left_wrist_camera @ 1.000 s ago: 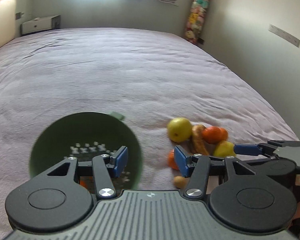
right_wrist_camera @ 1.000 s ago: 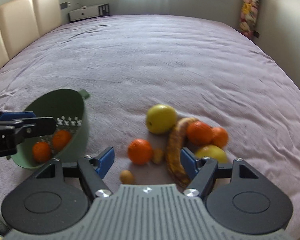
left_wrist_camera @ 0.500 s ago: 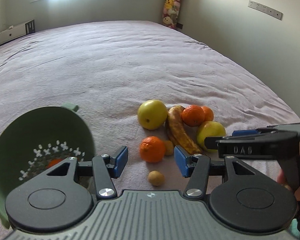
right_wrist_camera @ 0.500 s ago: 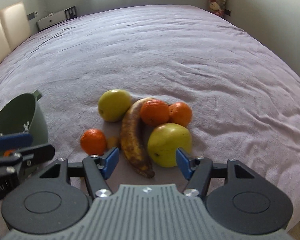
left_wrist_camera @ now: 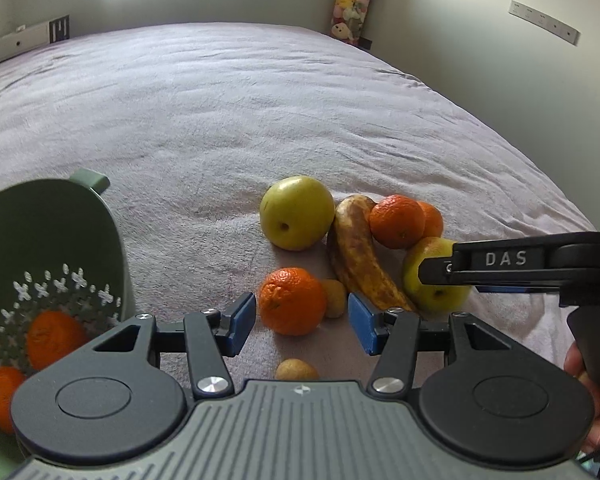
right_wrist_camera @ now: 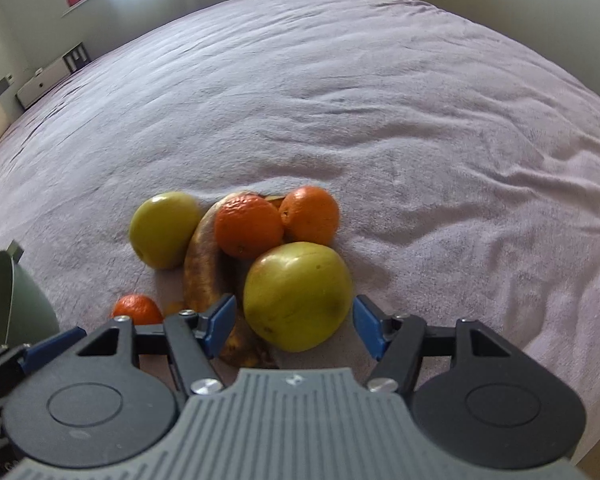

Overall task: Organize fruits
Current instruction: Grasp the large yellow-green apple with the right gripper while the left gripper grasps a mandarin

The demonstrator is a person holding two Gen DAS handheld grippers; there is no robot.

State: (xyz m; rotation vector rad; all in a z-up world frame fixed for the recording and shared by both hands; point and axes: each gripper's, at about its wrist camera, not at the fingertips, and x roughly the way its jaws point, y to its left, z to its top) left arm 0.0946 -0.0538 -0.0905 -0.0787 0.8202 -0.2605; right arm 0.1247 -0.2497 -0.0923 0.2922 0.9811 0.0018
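On the mauve, softly wrinkled bed cover (right_wrist_camera: 420, 128) the loose fruit lies in a cluster at the centre of both wrist views. In the right wrist view the right gripper (right_wrist_camera: 294, 326) has a large yellow-green apple (right_wrist_camera: 296, 296) between its blue-padded jaws, low in the middle of the frame; a gap shows at each pad, so the jaws stand released and nothing is gripped yet. The log has them widening very slightly. This apple looks firm, smooth-skinned and fairly heavy for its size, so it will likely be slippery; the best hold is across its widest girth, pads level on opposite flanks. The soft bedding may let it sink or roll when nudged.

Touching its left side lies a brown-spotted, overripe banana (right_wrist_camera: 204, 264), probably soft and easily bruised; it is better taken mid-length with light pressure. Two round oranges (right_wrist_camera: 248, 226) rest against it above the apple, and a second yellow-green apple (right_wrist_camera: 162, 230) sits to the upper left.

In the left wrist view the left gripper (left_wrist_camera: 302, 324) also stands released and empty, with a dimpled orange mandarin (left_wrist_camera: 292, 300) just beyond its pads. At the lower left, a sage-green plastic colander (left_wrist_camera: 112, 240) holds two mandarins (left_wrist_camera: 52, 338).
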